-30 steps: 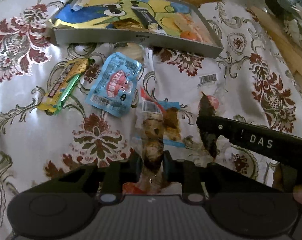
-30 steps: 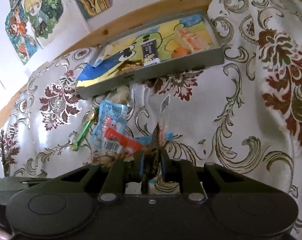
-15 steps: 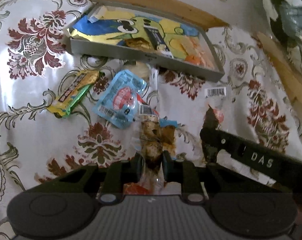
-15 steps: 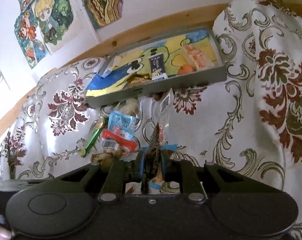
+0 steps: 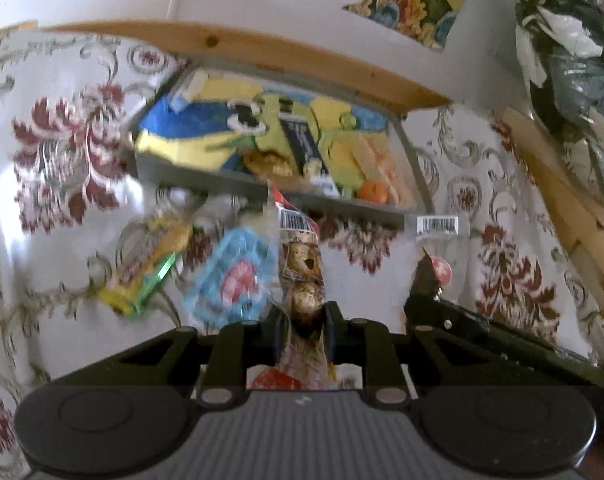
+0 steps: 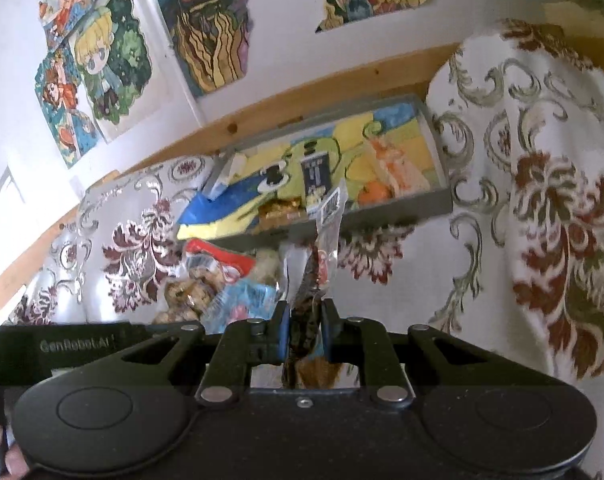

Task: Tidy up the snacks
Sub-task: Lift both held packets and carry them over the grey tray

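Holding a clear packet of brown snack balls point(image 5: 302, 276) at frame centre, the left tool point(image 5: 302, 322) pinches it upright; its red top carries a barcode. The right tool point(image 6: 305, 320) pinches a second clear packet point(image 6: 326, 240) with dark content. Two blurred packets lie on the patterned cloth point(image 5: 53, 216), one blue point(image 5: 233, 284), one yellow-green point(image 5: 149, 264). The grey tray point(image 5: 205, 178) behind holds several snacks, hard to count.

Poster-covered white wall point(image 6: 269, 60), floral cloth point(image 6: 542, 160)
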